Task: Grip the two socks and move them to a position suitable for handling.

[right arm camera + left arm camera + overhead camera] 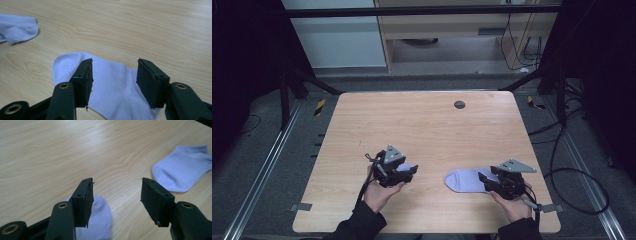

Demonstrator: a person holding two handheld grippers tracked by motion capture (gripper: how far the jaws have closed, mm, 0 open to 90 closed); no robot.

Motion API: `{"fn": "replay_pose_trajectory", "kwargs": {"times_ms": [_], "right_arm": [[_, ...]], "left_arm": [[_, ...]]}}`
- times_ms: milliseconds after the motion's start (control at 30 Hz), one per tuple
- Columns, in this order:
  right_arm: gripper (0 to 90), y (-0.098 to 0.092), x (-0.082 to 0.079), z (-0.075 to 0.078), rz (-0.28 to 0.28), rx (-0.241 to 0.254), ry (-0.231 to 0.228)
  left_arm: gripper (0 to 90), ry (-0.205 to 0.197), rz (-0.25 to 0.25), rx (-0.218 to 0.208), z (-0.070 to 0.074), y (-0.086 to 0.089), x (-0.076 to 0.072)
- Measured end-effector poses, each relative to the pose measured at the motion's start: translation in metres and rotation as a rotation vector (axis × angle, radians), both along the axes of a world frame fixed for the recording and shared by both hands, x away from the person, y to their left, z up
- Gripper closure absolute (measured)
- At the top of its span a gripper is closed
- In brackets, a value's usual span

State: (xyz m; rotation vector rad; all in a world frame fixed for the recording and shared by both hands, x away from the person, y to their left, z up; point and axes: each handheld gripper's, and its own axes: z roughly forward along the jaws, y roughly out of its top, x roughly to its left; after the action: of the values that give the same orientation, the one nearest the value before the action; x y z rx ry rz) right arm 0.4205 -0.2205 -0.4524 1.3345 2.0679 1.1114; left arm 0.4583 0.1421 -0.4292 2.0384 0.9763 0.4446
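Observation:
Two pale lilac ankle socks lie flat on the wooden table (427, 125). One sock (408, 165) (100, 218) sits partly under my left gripper (411, 170) (117, 182), whose jaws stand open just above it with nothing between them. The other sock (463, 180) (110, 85) lies in front of my right gripper (485, 177) (115, 62), toe pointing left. That gripper is also open and hovers over the sock's heel end. Each gripper view catches the far sock too: the right-hand sock (182, 170) and the left-hand sock (17, 28).
A dark round grommet (459, 104) is set in the table near its far edge. Black frame legs and cables (562, 165) stand on the floor around the table. A cabinet (452, 30) is behind it.

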Motion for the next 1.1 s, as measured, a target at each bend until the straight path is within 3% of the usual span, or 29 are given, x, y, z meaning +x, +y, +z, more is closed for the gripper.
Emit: {"fn": "replay_pose_trajectory", "kwargs": {"times_ms": [233,533,800,1100], "right_arm": [[46.7,0.013,0.005,0.005,0.039,0.000,0.000],[48.6,0.039,0.013,0.013,0.096,0.008,0.004],[49.9,0.073,0.022,0.016,0.165,0.001,0.006],[55.3,0.113,0.034,0.014,0.233,-0.003,0.016]], "left_arm": [[42.2,-0.015,0.100,-0.006,0.002,0.045,-0.005],[44.3,0.004,0.195,-0.005,-0.004,0.094,-0.013],[46.5,0.039,0.228,-0.006,-0.020,0.113,-0.021],[52.6,0.093,0.233,0.019,-0.036,0.114,-0.021]]}}
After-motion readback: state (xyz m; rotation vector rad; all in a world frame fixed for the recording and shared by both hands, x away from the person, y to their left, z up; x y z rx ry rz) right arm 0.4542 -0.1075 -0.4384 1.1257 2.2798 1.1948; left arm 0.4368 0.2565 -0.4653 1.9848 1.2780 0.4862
